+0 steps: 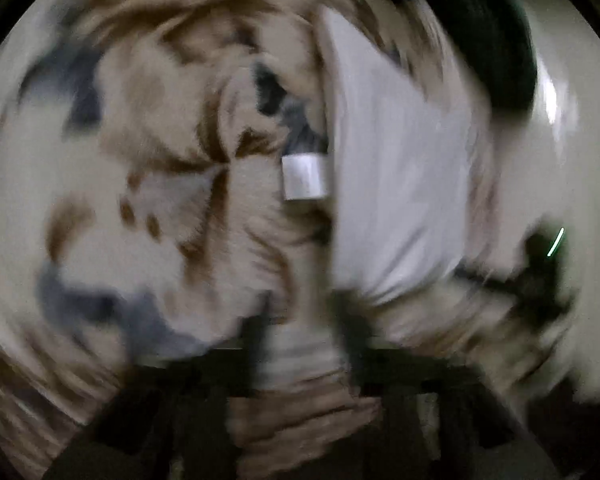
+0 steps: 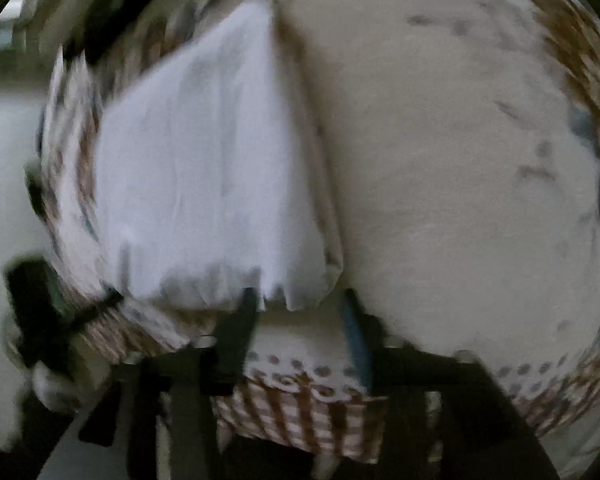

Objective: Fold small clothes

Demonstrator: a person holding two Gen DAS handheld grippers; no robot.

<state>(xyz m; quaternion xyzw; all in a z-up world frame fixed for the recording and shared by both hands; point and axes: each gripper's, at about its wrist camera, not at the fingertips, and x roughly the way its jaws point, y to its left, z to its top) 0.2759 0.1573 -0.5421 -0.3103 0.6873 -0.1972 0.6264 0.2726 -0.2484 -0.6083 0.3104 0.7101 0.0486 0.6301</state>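
Both views heavily motion-blurred; detail limited.

Left wrist view: left claw [image 1: 300, 344] at bottom centre, dark fingers [image 1: 256, 340] either side of a bunched strip of cream ribbed fabric running up between them. Looks clamped on that fabric, fingers close together with cloth filling the gap. Patterned garment [image 1: 160, 184], cream with brown and grey-blue patches, fills everything ahead and left of the claw. White label tag [image 1: 304, 176] straight ahead of the claw, at the edge of a white cloth panel [image 1: 400, 184] lying ahead and to the right. Dark blurred shape [image 1: 540, 276] far right of the claw, with a short green streak on it; cannot identify. Pale surface [image 1: 560, 152] beyond the cloth on the right.

Right wrist view: right claw [image 2: 300, 332] at bottom centre, one dark finger [image 2: 236, 344] on the left and one bluish on the right, set apart. Cream and brown checked fabric sits in the gap between them; cannot tell whether gripped or just lying beneath. White cloth panel [image 2: 204, 176] ahead and left of the claw, lower edge just above the left finger. Plain cream side of the patterned garment [image 2: 460, 168] ahead and right, brown and grey print at its far right rim.
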